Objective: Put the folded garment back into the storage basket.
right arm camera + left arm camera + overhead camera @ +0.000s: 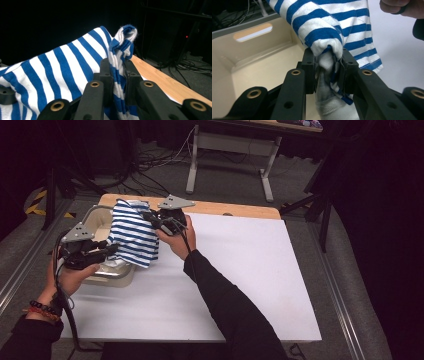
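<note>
A blue-and-white striped cloth hangs stretched between both grippers over a cream plastic bin at the table's left. My left gripper is shut on a bunched corner of the striped cloth, just above the bin's inside. At the far side, my right gripper is shut on a folded edge of the striped cloth, which sticks up above the jaws. The cloth's lower hem droops over the bin's right rim onto the white table top.
The bin stands at the table's left end, by the wooden strip along the far edge. A desk frame and cables lie on the floor beyond. The person's right forearm crosses the table's middle.
</note>
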A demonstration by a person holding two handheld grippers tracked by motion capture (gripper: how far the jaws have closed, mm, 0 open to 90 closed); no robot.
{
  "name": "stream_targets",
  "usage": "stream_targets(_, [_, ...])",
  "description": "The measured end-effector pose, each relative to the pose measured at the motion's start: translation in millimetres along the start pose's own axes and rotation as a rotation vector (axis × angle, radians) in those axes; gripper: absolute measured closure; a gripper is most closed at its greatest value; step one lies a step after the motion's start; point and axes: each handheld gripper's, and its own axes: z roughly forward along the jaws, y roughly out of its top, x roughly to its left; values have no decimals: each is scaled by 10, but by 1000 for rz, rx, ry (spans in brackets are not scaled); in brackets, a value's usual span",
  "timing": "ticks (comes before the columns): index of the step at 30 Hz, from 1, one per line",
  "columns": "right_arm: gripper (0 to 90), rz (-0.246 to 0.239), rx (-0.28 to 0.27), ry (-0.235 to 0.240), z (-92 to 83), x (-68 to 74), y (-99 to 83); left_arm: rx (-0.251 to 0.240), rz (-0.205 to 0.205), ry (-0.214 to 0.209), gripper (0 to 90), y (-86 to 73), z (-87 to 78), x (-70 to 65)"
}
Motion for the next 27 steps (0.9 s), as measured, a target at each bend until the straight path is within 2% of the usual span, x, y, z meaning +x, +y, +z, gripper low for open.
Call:
stream_targets(4, [808,40,3,14,132,16,-4,22,-18,26,714,-15,-42,105])
stream_targets(7, [808,30,21,9,225,50,3,38,-33,38,714,-33,-53,172])
stream_targets(13, [807,60,29,10,393,110,8,62,-52,63,714,-72,-86,286])
stream_targets(18, [808,49,51,11,524,169,-5,88,-72,86,714,-119,-127,378])
stream_targets(23, [807,61,65,12,664,232,-20,101,-95,107,714,-155,-146,439])
stream_targets(27, [807,59,79,10,733,273,-46,124,-96,131,713,-200,-128,481])
